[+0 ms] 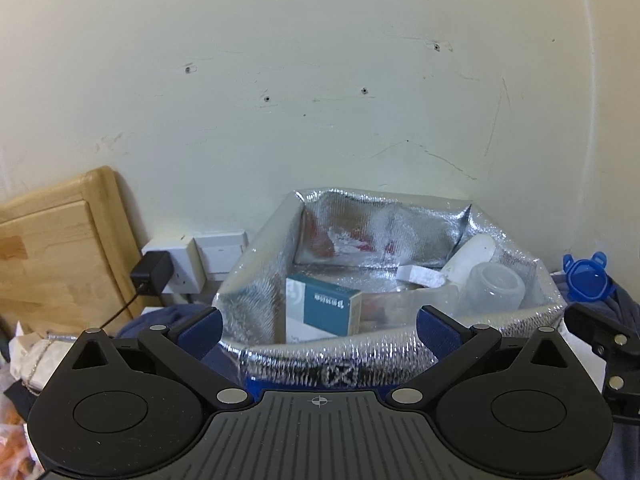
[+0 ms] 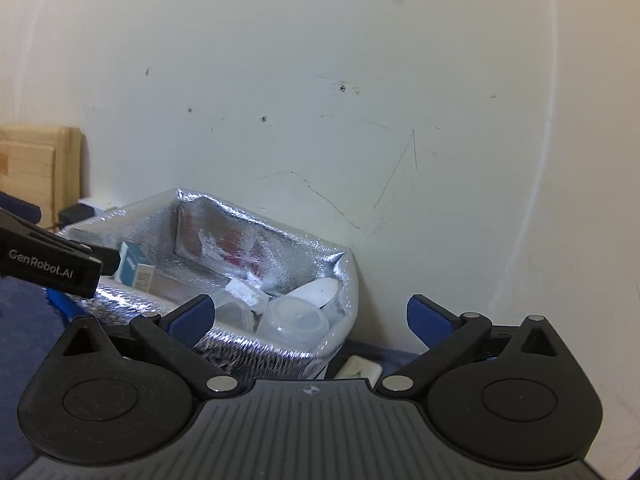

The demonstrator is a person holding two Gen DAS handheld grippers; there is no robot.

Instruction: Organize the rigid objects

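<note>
1. Up front in the left wrist view, we see the left hand-held gripper (image 1: 319, 326) with its blue pads spread wide and nothing between them, poised at the near rim of a foil-lined insulated bag (image 1: 256, 280). Inside the bag a teal and white box (image 1: 320, 308) stands toward the left, a clear plastic jar (image 1: 494, 286) lies on its side at the right, a white bottle (image 1: 474, 254) rests behind the jar, and a small white block (image 1: 420, 274) lies between them. A blue cap (image 1: 587, 276) sits outside the bag's right wall on dark blue cloth (image 1: 168, 316). A wooden board (image 1: 56, 256) leans against the wall at left, beside a wall socket (image 1: 180, 258) with a black adapter (image 1: 151, 273) plugged in.

2. From the right wrist view, we find the right hand-held gripper (image 2: 310, 318) likewise wide open and empty, held near the bag's right corner. The jar and bottle show just past its left pad.
</note>
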